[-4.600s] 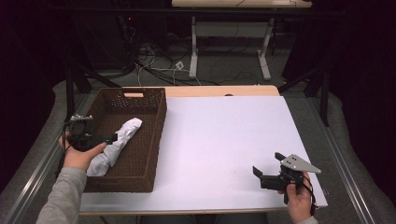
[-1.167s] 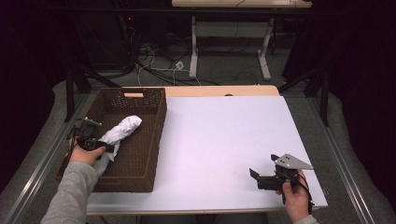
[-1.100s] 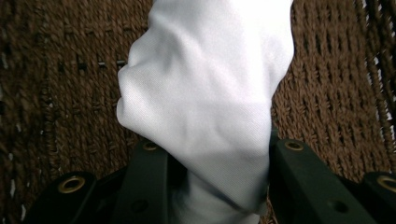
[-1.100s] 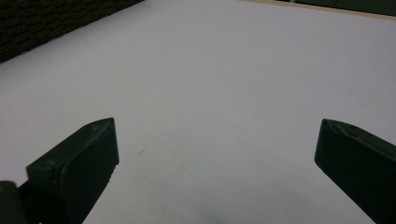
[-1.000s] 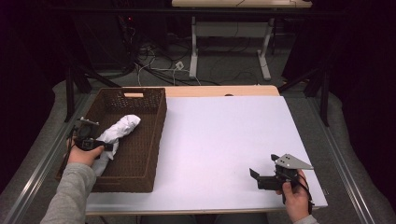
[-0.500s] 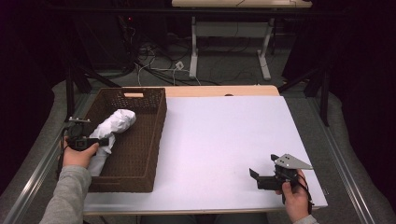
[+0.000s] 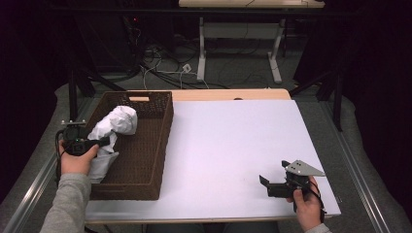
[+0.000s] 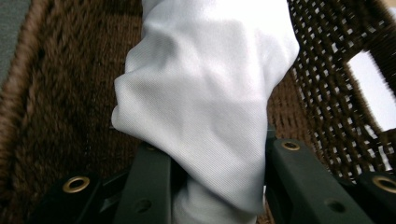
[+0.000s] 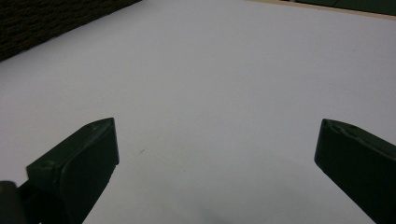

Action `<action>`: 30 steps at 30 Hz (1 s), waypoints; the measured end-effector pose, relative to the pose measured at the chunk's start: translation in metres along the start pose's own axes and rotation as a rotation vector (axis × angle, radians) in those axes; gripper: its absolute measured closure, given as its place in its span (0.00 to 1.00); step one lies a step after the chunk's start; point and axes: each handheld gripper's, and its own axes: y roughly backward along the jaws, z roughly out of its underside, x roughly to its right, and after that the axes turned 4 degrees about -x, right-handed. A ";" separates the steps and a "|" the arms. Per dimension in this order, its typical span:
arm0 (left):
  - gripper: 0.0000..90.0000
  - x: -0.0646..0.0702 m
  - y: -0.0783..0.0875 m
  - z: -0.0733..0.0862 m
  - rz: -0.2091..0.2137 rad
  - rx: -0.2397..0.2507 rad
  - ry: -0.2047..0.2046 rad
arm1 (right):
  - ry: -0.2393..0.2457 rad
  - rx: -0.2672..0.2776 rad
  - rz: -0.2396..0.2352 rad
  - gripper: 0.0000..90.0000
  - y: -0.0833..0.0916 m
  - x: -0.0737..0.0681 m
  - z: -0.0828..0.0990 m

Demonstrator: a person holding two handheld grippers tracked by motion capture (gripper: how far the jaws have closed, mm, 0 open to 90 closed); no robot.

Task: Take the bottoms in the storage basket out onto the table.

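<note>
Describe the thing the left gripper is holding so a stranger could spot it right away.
Look at the white table, then the dark brown wicker basket on its left side. Bunched in the left gripper above that basket is a crumpled white cloth, the only soft, pale thing there.

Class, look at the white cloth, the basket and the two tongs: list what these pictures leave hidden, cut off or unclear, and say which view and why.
- White cloth: in the left gripper view its lower end is cut off by the bottom edge, between the left tongs.
- Basket floor: in the high view, partly covered by the cloth.
- Right tongs: in the right gripper view, the body is cut off by the frame's edge.
- Cables under the far desk: high view, too dark and small.
</note>
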 end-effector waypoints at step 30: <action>0.78 0.056 0.026 -0.035 0.046 0.059 -0.074 | -0.003 -0.001 -0.003 0.00 0.000 0.000 0.000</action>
